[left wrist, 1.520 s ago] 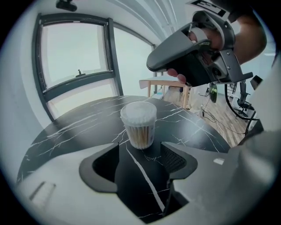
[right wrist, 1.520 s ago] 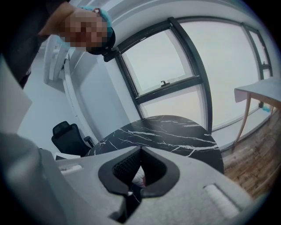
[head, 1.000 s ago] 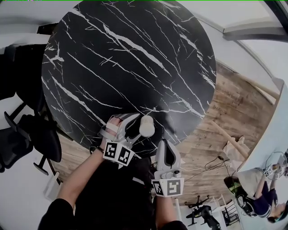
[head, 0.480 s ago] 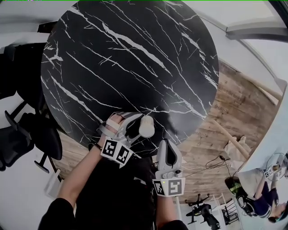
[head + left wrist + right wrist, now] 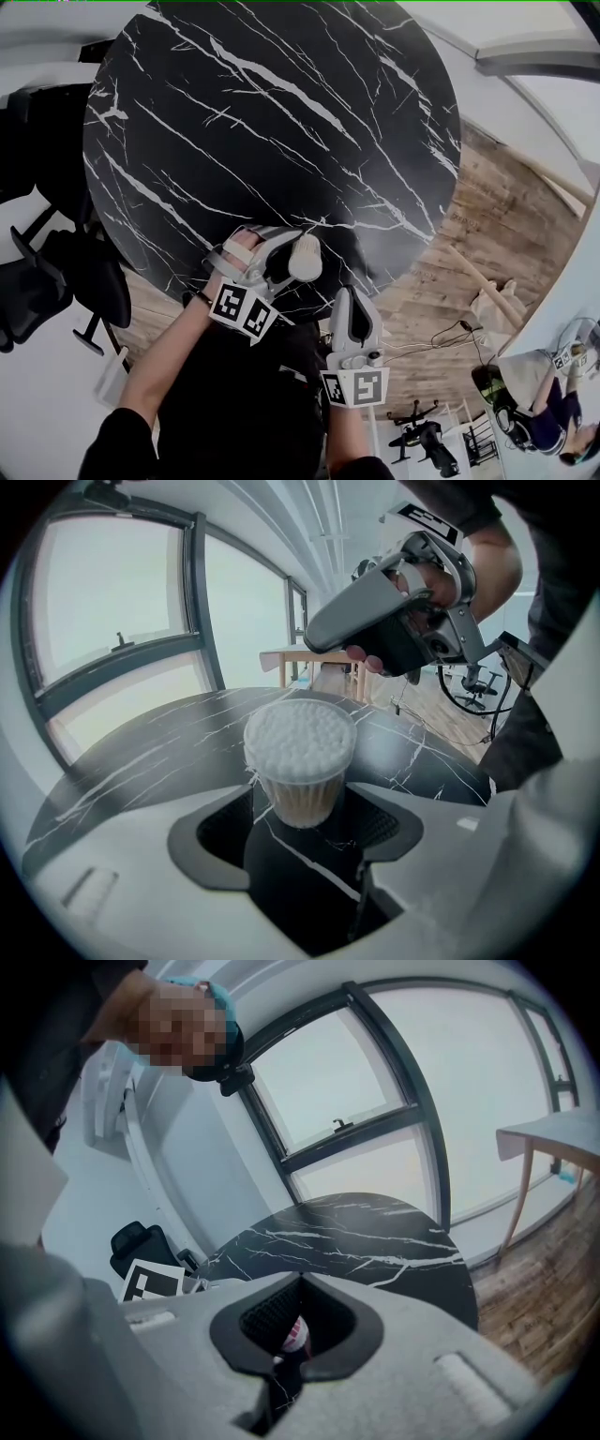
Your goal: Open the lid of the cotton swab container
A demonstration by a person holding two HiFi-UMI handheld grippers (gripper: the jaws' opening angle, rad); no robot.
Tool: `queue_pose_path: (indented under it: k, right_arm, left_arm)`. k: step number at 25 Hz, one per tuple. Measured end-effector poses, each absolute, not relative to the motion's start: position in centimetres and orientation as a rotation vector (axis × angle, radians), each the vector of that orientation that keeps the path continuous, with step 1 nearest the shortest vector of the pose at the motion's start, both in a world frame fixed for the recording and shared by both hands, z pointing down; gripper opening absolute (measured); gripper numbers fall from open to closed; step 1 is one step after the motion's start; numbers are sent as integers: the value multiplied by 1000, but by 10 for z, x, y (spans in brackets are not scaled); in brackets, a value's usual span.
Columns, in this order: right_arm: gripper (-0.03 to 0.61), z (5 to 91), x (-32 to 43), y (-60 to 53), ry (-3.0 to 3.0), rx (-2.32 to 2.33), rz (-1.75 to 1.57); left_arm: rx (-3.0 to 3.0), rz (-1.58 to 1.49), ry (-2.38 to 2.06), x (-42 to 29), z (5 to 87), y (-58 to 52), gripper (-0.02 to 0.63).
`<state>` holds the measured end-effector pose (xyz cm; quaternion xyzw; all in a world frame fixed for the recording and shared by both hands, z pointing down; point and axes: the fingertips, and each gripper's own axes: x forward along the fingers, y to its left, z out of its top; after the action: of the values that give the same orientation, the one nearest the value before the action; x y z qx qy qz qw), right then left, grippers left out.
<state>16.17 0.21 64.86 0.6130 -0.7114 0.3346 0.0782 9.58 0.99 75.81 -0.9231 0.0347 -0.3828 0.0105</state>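
**Black marble bench, swab tub pinched at its near edge**

Black stone veined in white makes the round bench (image 5: 281, 112). The cotton swab container (image 5: 306, 259) stands upright on it, close to the edge nearest the person. The left claw (image 5: 286, 261) reaches in low from that edge, its two jaws pinching the container's lower body from either side. The left gripper view shows the packed white swab heads at the top and the tan sticks below. The left hand (image 5: 232, 264) wraps the claw's handle, the bare forearm running back toward the body.

The right claw (image 5: 348, 302) sits just beside the left, nearer the person. It points toward the bench with its jaws pressed together. A small pink and white shape shows in the opening behind its jaws; what it is cannot be told. In the left gripper view this claw hangs above and beyond the container, apart from it.

Each claw carries a cube (image 5: 246, 312) of black-and-white square markers. Any print on the container is too small to read.
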Motion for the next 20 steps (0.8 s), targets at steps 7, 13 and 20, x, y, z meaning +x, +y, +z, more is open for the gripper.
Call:
queue_pose_path:
  k: [7, 13, 20]
  right_arm:
    - [-3, 650, 165, 5, -2132, 1837, 1005]
    - [-3, 650, 166, 10, -2125, 1852, 1006]
    - [-3, 651, 167, 15, -2121, 1857, 1011]
  left_arm:
    - [-2947, -1181, 95, 101, 764, 8, 320]
    - [-2942, -1165, 88, 101, 763, 13, 283]
    - [-2947, -1159, 78, 102, 763, 13, 284]
